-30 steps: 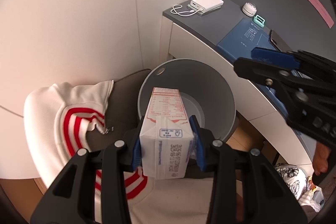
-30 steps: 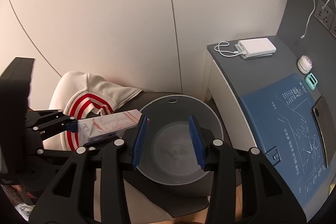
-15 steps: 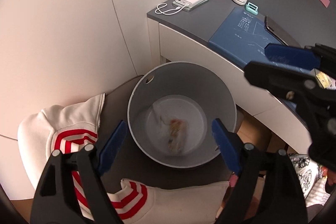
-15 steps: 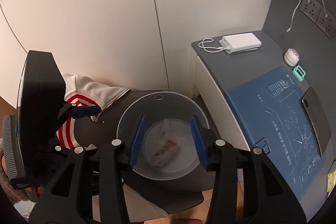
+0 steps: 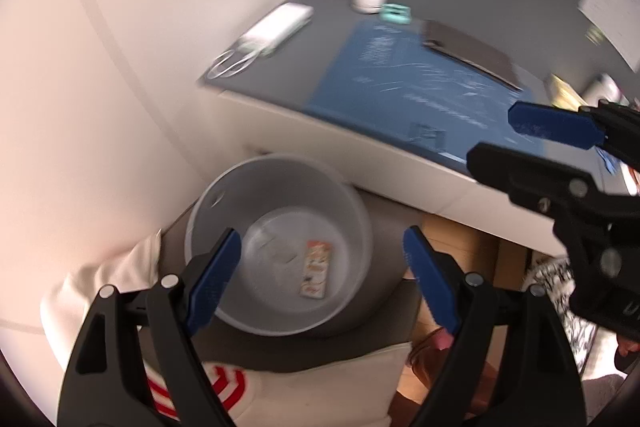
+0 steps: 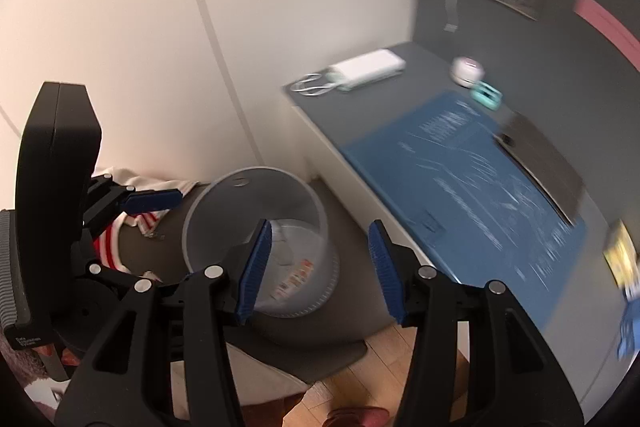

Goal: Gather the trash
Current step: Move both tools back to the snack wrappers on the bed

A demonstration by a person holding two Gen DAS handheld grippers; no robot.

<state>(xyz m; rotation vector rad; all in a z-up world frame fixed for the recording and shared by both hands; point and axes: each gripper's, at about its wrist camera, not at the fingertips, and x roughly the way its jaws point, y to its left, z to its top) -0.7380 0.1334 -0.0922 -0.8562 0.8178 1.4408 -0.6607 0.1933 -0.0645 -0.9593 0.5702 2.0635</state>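
Carton (image 5: 316, 269) lies flat on the bin (image 5: 224, 195) floor, so that piece reads as done; my left gripper (image 5: 320, 281) hangs wide open and empty above it, right gripper (image 6: 320, 265) likewise empty, and I judge the yellow scrap (image 6: 620, 259) on the desk (image 6: 400, 83) may remain.

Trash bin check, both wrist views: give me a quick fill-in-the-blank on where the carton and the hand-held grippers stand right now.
1. The carton lies at the bottom of the grey ____.
2. The left hand-held gripper has its jaws ____ and holds nothing.
3. The right hand-held gripper is also ____.
4. The power bank rests on the grey ____.

Missing words: bin; open; open; desk
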